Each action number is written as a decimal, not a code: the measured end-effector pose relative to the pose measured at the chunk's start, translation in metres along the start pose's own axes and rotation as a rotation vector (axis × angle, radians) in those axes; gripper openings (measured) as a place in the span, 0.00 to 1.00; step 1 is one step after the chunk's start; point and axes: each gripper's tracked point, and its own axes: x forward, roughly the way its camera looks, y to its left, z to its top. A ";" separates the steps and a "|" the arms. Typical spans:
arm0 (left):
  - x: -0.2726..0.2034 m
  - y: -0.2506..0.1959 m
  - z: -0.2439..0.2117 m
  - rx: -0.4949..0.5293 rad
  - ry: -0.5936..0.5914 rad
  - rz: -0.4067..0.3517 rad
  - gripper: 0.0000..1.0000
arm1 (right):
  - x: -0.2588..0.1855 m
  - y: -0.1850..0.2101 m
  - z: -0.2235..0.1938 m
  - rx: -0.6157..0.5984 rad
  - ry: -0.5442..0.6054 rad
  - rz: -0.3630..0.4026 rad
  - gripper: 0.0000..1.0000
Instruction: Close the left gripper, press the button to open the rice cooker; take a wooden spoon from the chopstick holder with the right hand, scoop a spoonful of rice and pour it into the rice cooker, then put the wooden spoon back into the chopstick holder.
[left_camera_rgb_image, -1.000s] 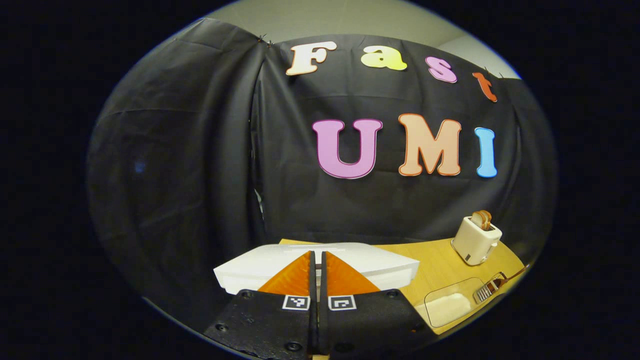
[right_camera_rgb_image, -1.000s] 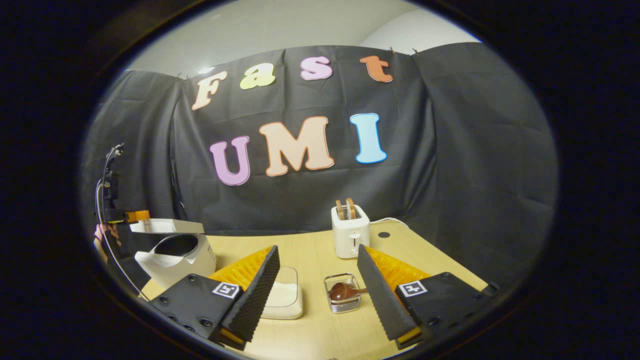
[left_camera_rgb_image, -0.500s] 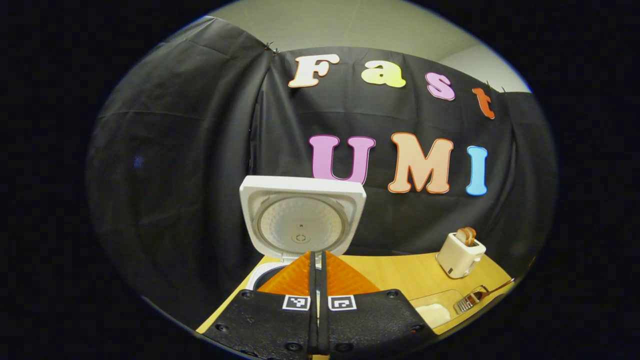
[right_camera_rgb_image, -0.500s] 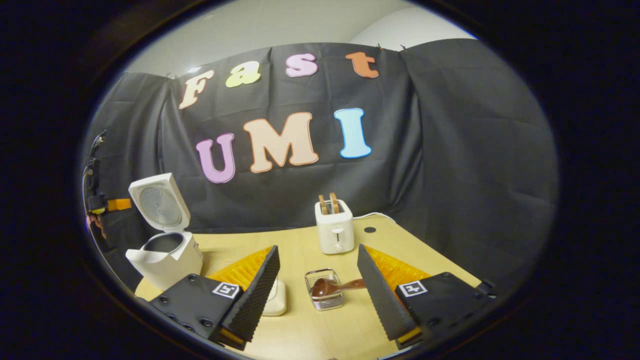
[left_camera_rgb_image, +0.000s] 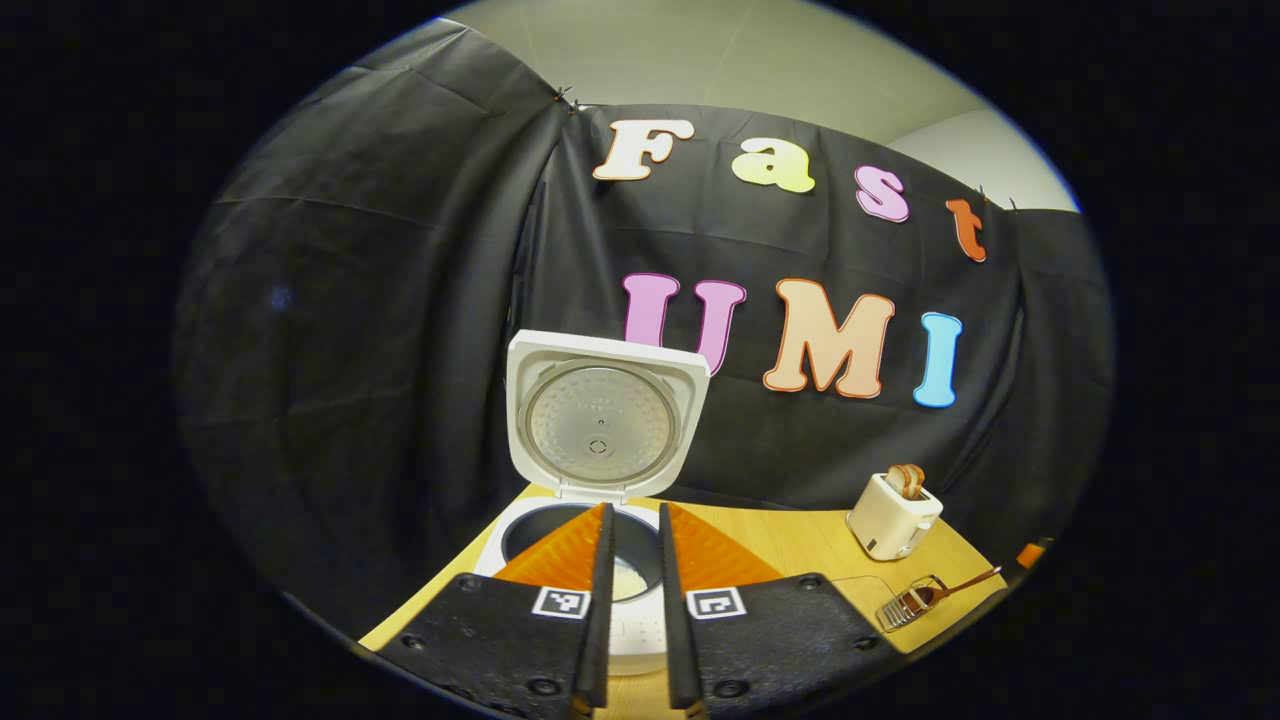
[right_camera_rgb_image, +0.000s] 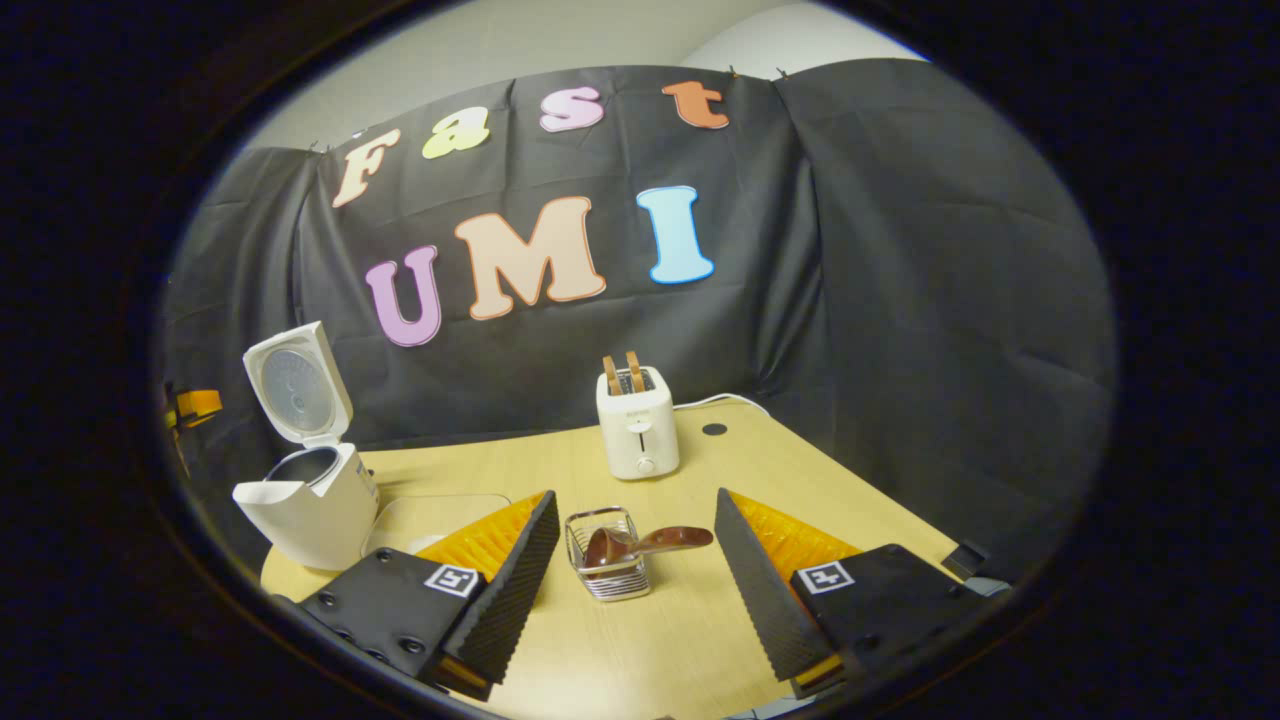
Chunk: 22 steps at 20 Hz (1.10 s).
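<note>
Rice cooker (right_camera_rgb_image: 305, 490) stands lid-up at the bench's (right_camera_rgb_image: 640, 650) far left corner, so the spoon is next. The wooden spoon (right_camera_rgb_image: 640, 543) lies tilted across the chopstick holder (right_camera_rgb_image: 607, 566), bowl down in the basket, handle poking out toward the right. It looks light, stiff and smooth; that free handle is probably the place to pinch. The right tool (right_camera_rgb_image: 637, 560) is spread wide, holder just ahead between its fingers. The left tool (left_camera_rgb_image: 634, 590), narrowly parted and holding nothing, hovers over the cooker's pot.

The left gripper (left_camera_rgb_image: 634, 520) points forward with its jaws nearly together, a narrow gap between them and nothing held, while the right gripper (right_camera_rgb_image: 637, 515) points forward and slightly downward with its jaws spread wide and empty.
</note>
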 end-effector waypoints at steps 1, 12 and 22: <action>-0.005 0.000 -0.001 -0.004 0.003 0.005 0.26 | 0.003 -0.002 -0.003 -0.002 0.006 0.003 0.99; -0.054 -0.003 -0.022 0.011 0.033 0.098 0.81 | 0.055 -0.020 -0.074 0.019 0.134 0.070 0.99; -0.083 0.007 -0.036 0.037 0.066 0.197 0.83 | 0.114 0.003 -0.089 0.183 0.105 0.175 0.84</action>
